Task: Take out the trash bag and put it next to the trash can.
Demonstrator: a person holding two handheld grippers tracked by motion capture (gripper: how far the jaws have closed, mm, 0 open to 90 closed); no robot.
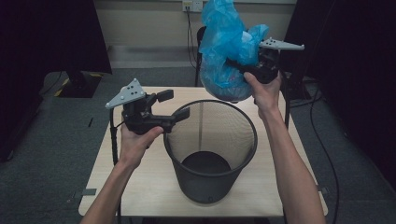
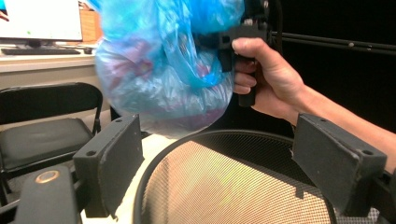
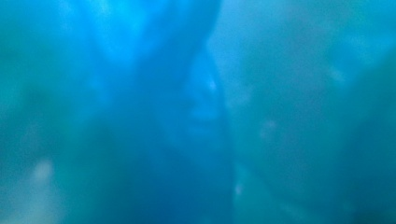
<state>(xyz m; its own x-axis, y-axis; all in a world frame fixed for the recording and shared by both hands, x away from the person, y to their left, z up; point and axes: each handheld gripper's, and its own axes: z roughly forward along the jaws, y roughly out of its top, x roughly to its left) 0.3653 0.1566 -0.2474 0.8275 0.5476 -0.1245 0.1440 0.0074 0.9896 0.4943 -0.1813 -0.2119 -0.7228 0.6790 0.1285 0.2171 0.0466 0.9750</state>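
A black mesh wastebasket (image 1: 210,179) stands upright on the light wooden table (image 1: 140,186), with nothing inside it. A full blue plastic bag (image 1: 224,42) hangs above the basket's far rim, and my right gripper (image 1: 236,64) is shut on its bunched neck. From the left gripper view the bag (image 2: 159,70) hangs just over the rim (image 2: 210,136), with the right gripper (image 2: 224,39) clamped on it. Blue plastic (image 3: 196,112) covers the right gripper view. My left gripper (image 1: 174,104) is open beside the basket's left rim. Its jaws (image 2: 217,128) stand wide apart and grip nothing.
A black folding chair (image 2: 42,135) and a desk with a monitor (image 2: 42,18) stand beyond the table. Cables (image 1: 322,140) run across the grey carpet on the right. Bare table top lies left and right of the basket.
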